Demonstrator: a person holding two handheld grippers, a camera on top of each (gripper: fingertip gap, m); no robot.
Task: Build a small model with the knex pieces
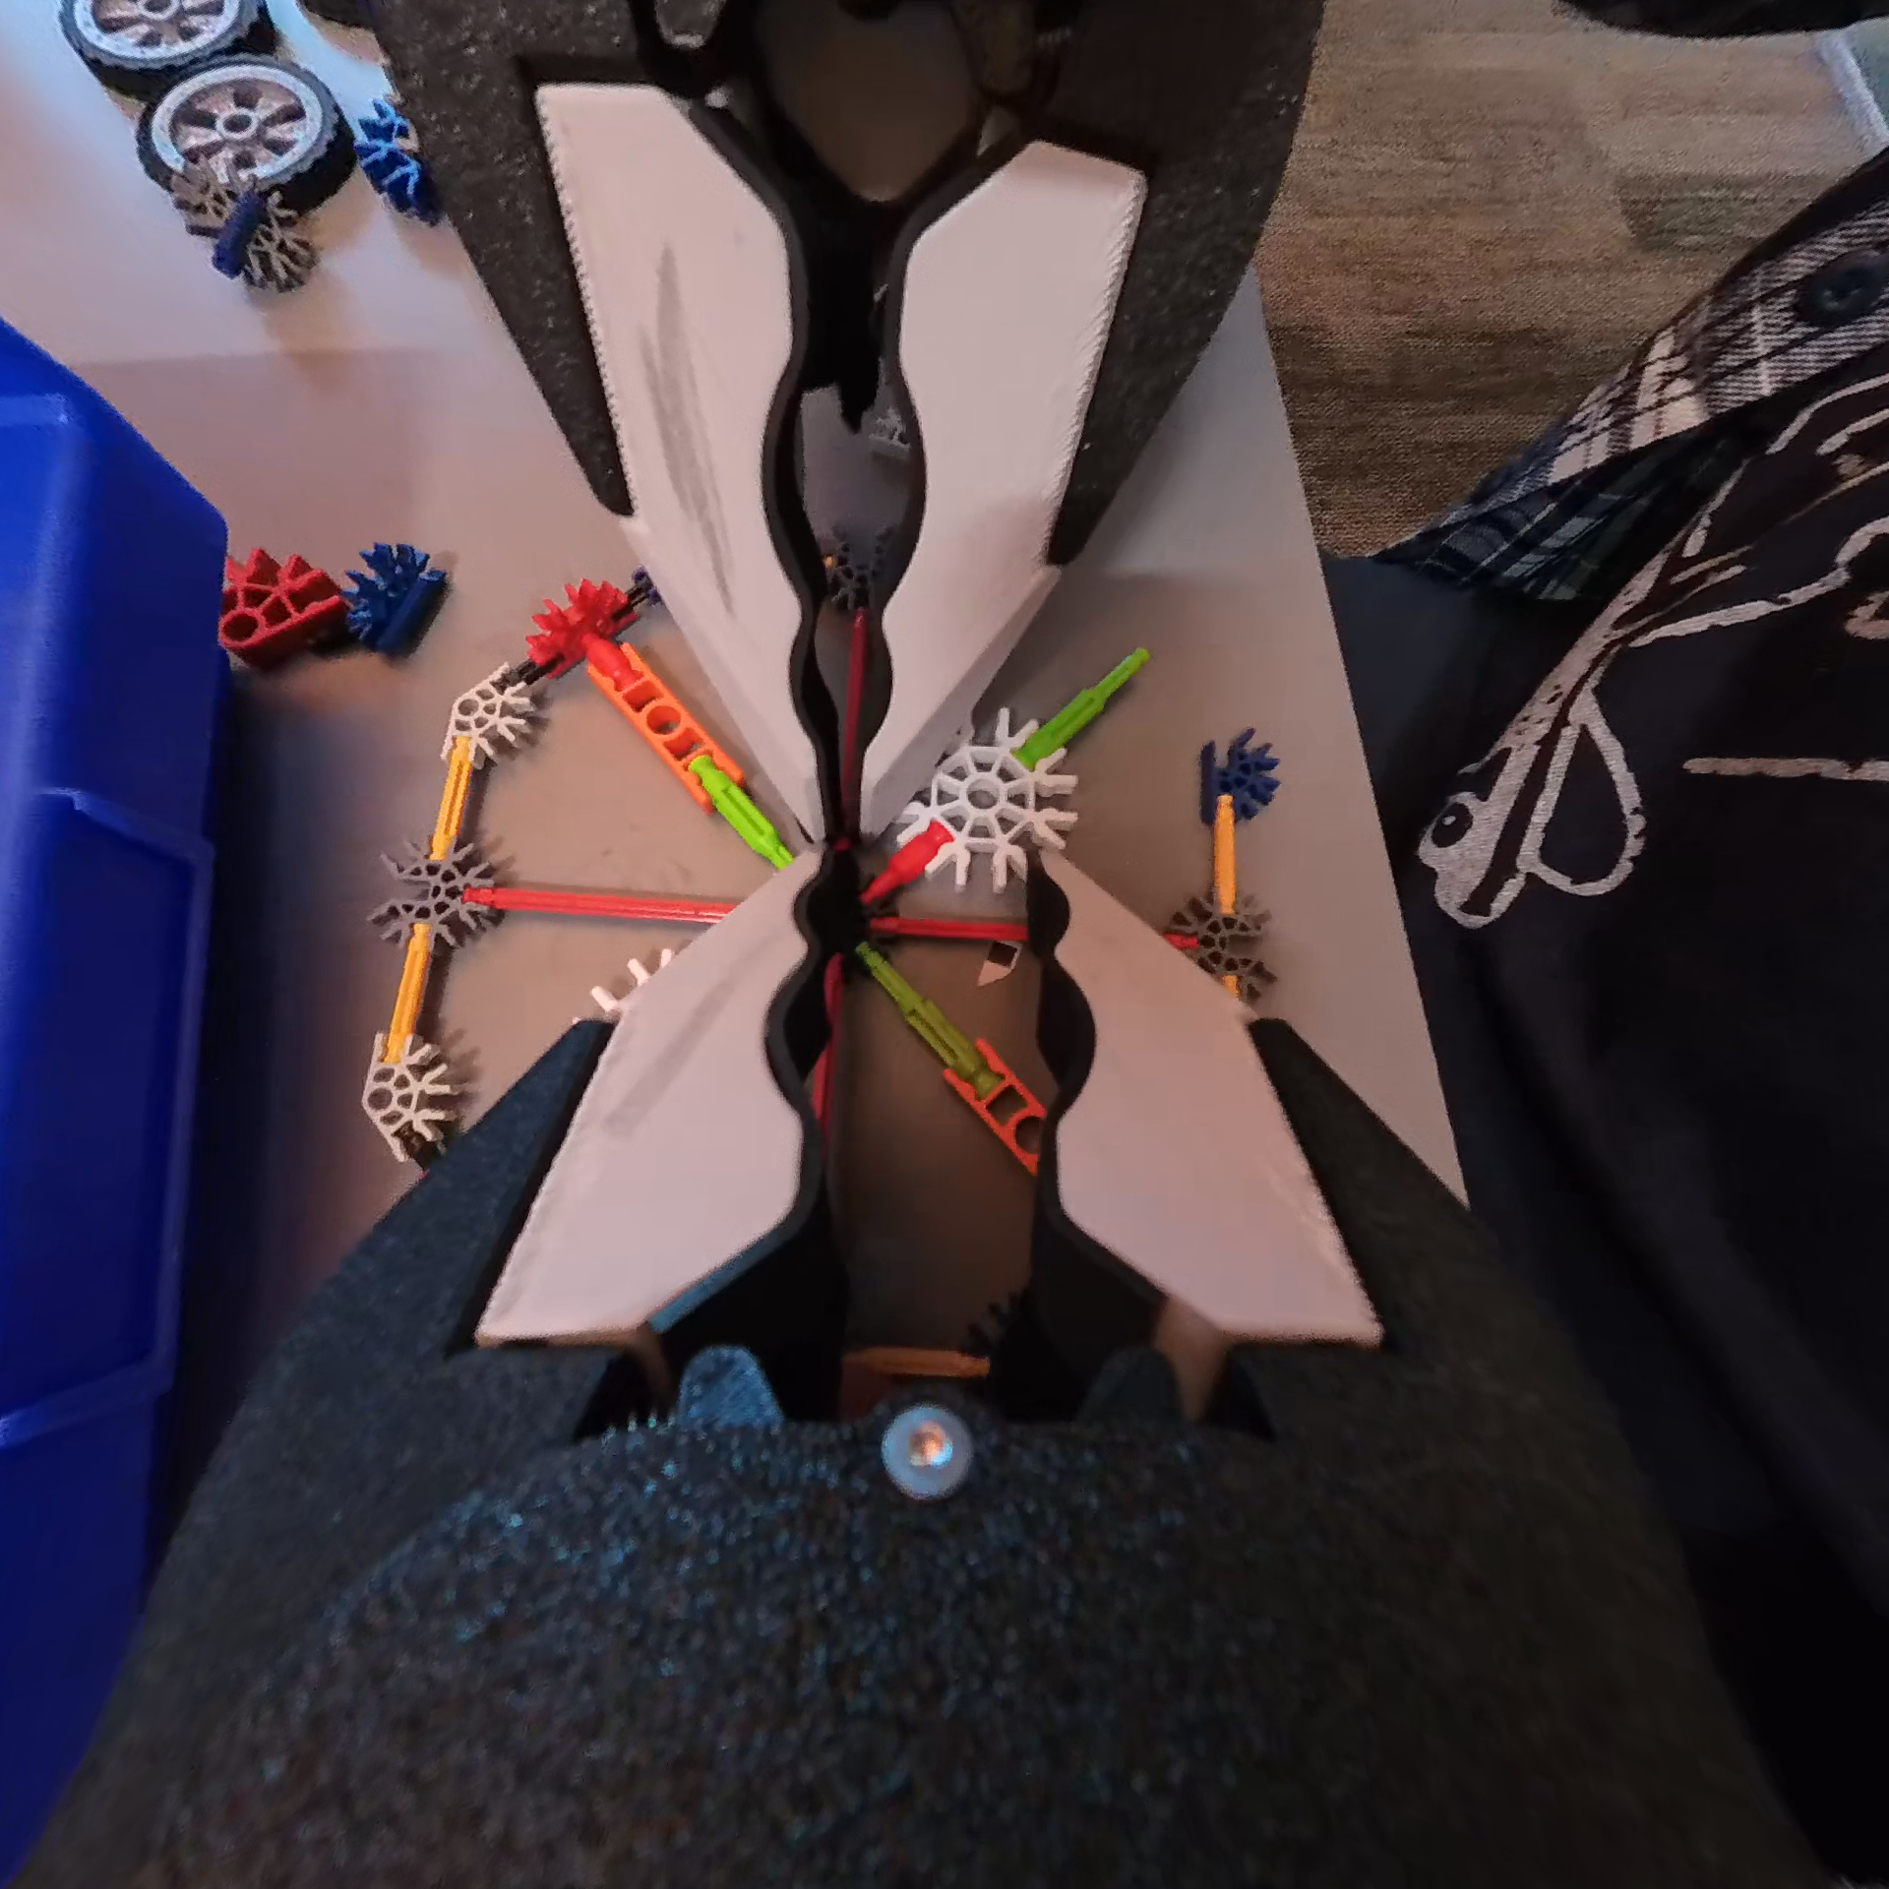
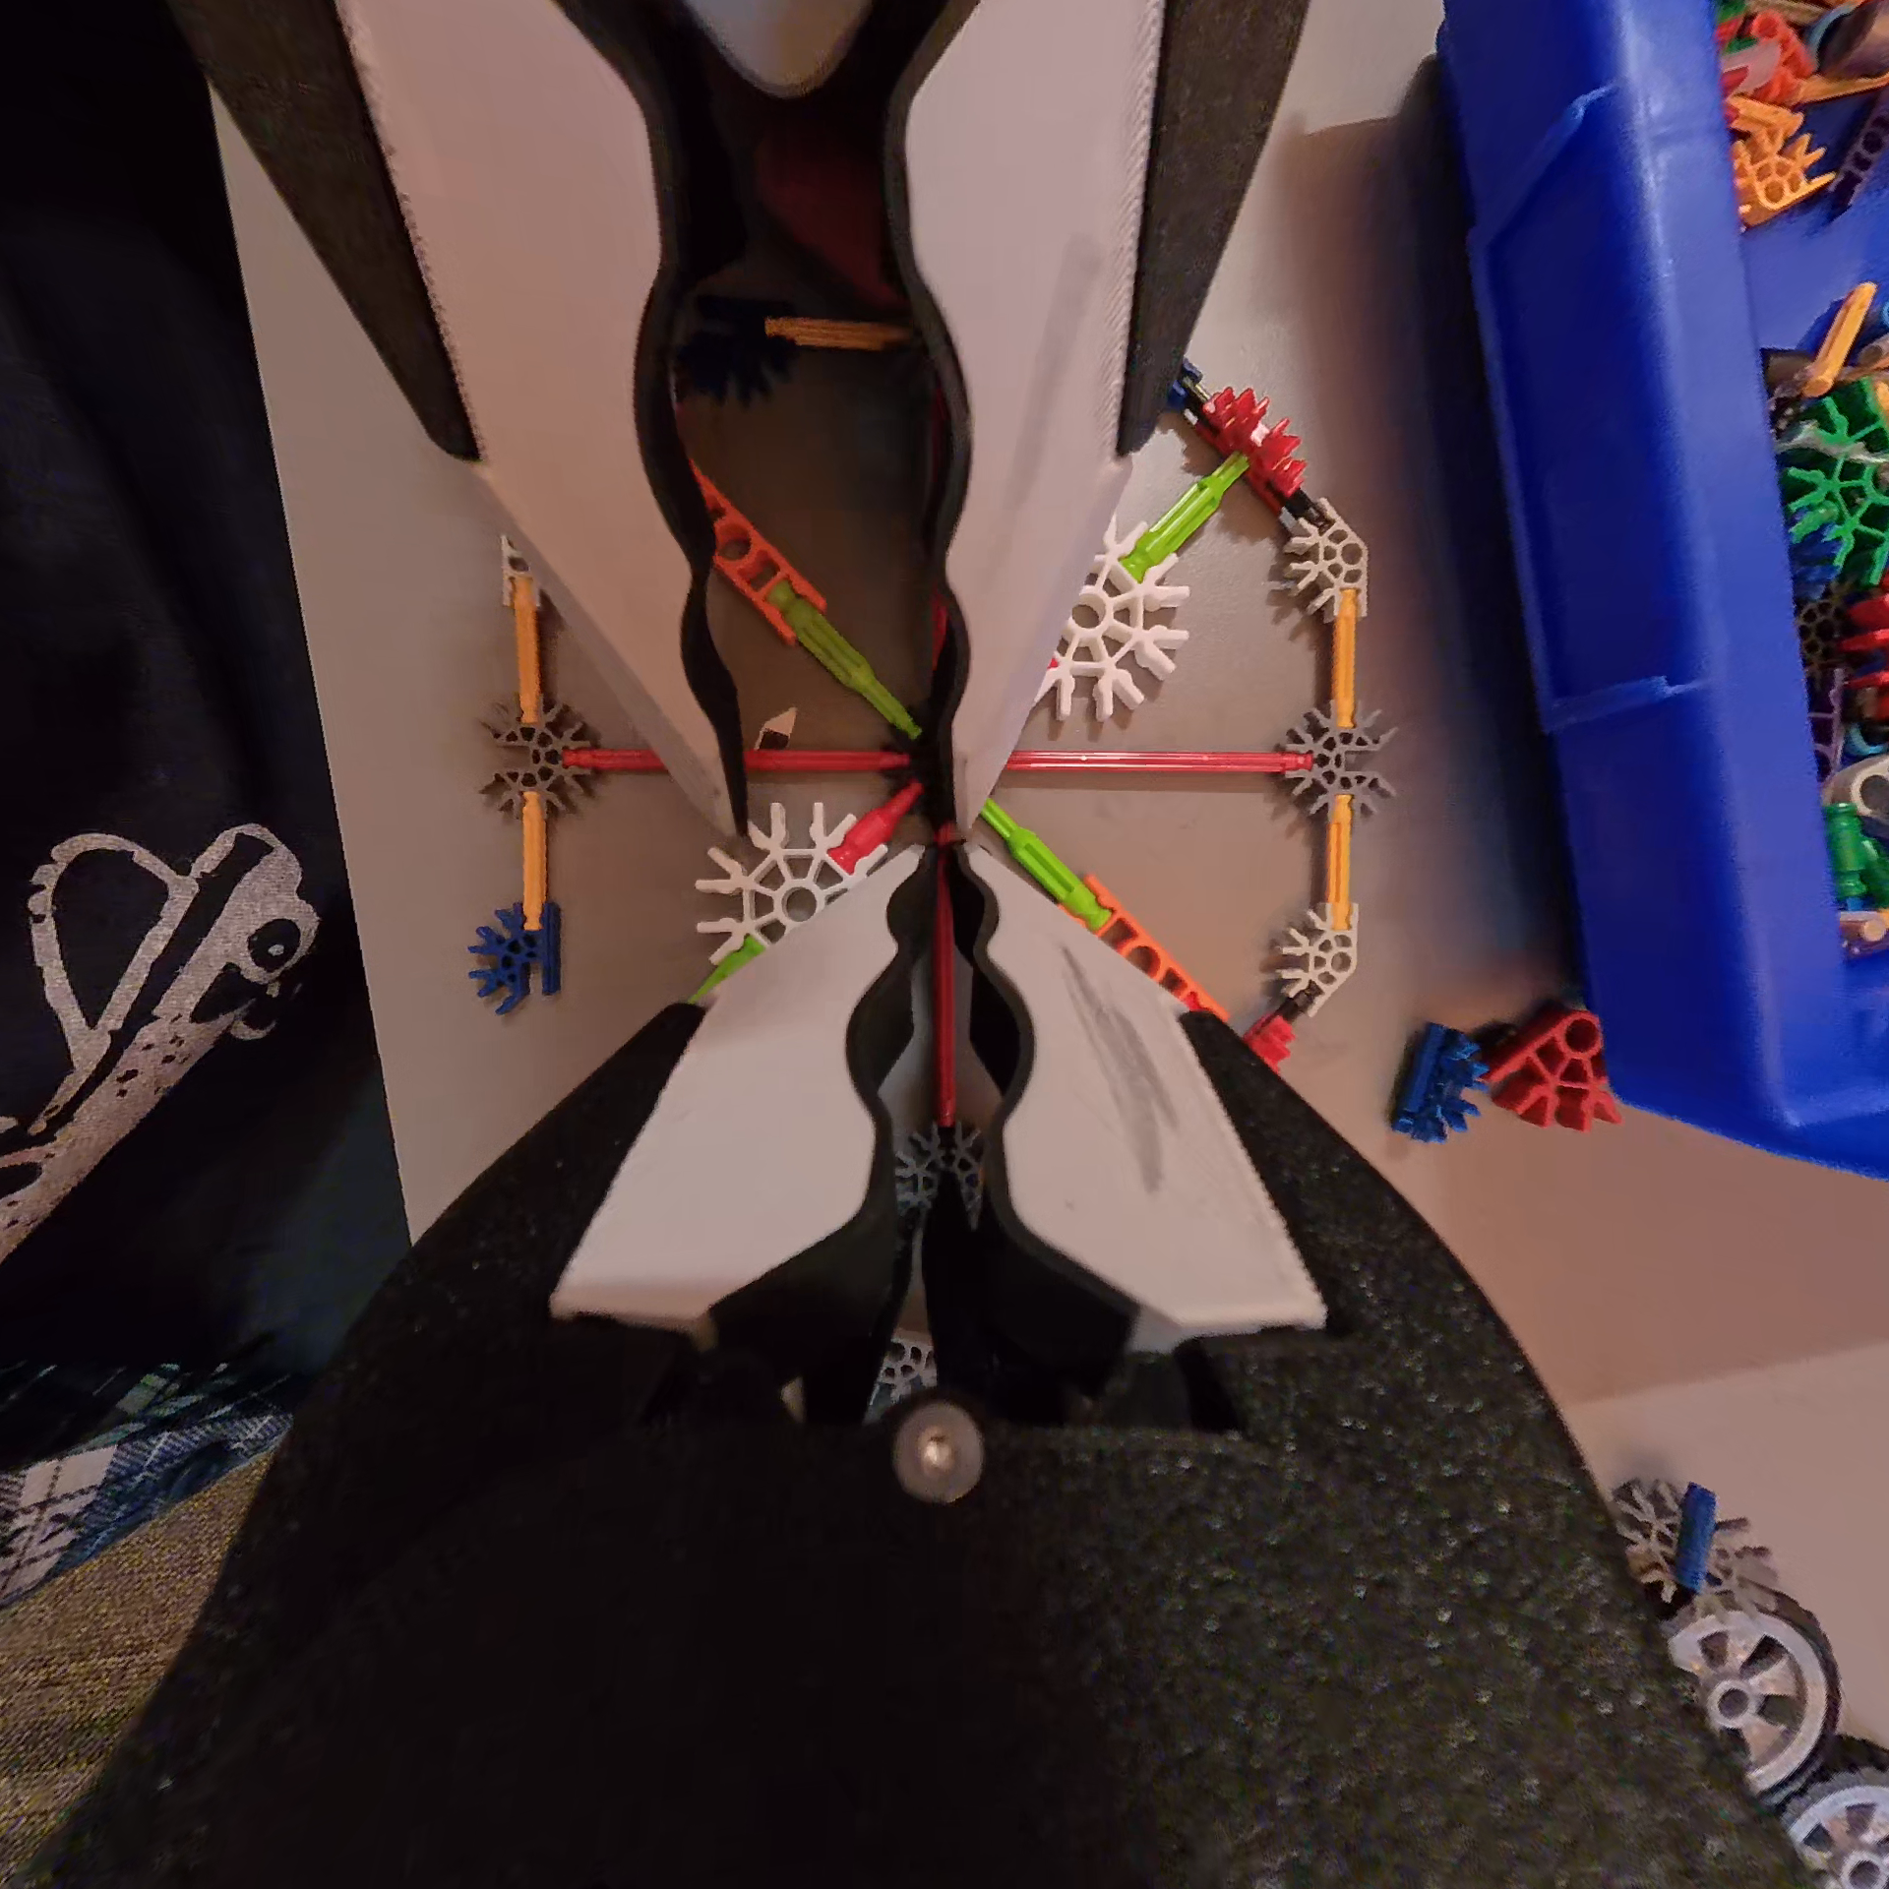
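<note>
Down on the desk [image 1: 337, 440] lies a flat toy frame [image 2: 1145, 762] made of thin sticks clicked into snowflake-shaped bits. It sits in the middle, between both tools.

The right gripper [image 2: 935, 859] has its fingers squeezed on a red stick [image 2: 946, 981], close to the middle of the frame. The left gripper [image 1: 935, 889] comes from the other side. Its fingers are spread apart, with one tip right by the middle, holding nothing.

The frame looks light and thin. It would likely bend or pop apart if pulled hard. The sticks look smooth, so the best hold is probably near a joint.

A white snowflake bit [image 1: 986, 797] lies by the middle. A blue bin [image 2: 1595, 511] full of pieces stands beside the frame, and toy wheels [image 1: 240, 128] lie farther off. The desk is pale and smooth. A carpet floor [image 1: 1482, 204] shows past its edge.
</note>
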